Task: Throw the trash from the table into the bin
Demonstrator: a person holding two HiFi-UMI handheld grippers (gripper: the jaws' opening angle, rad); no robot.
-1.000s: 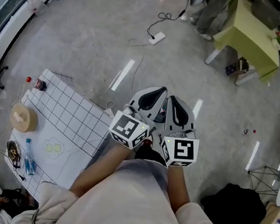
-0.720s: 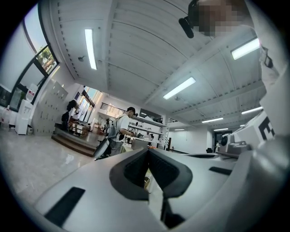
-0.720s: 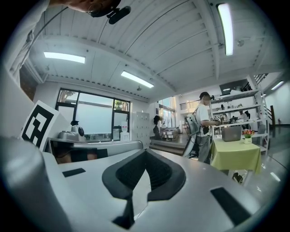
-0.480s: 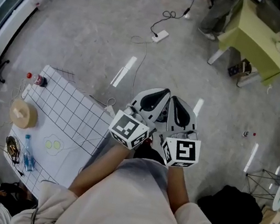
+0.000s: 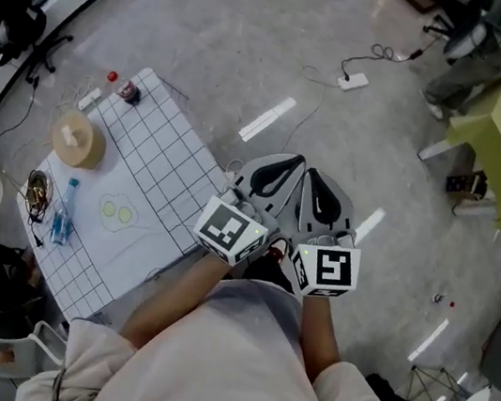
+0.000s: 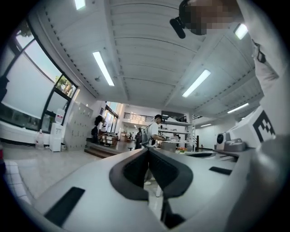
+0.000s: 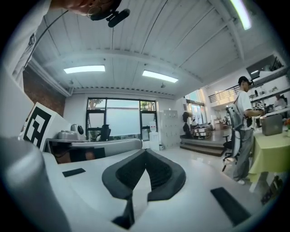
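A plastic bottle (image 5: 62, 222) lies by the left edge of the table (image 5: 177, 183) and a small can (image 5: 130, 91) at its far corner. Both are well apart from the left gripper (image 5: 279, 169) and right gripper (image 5: 323, 193), held side by side before the person's chest, each with jaws pressed together on nothing. Since a second ago the table has swung upward in the head view, while the grippers stay paired and closed

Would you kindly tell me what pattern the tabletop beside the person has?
The tabletop is white with a black square grid, clearest in the head view.
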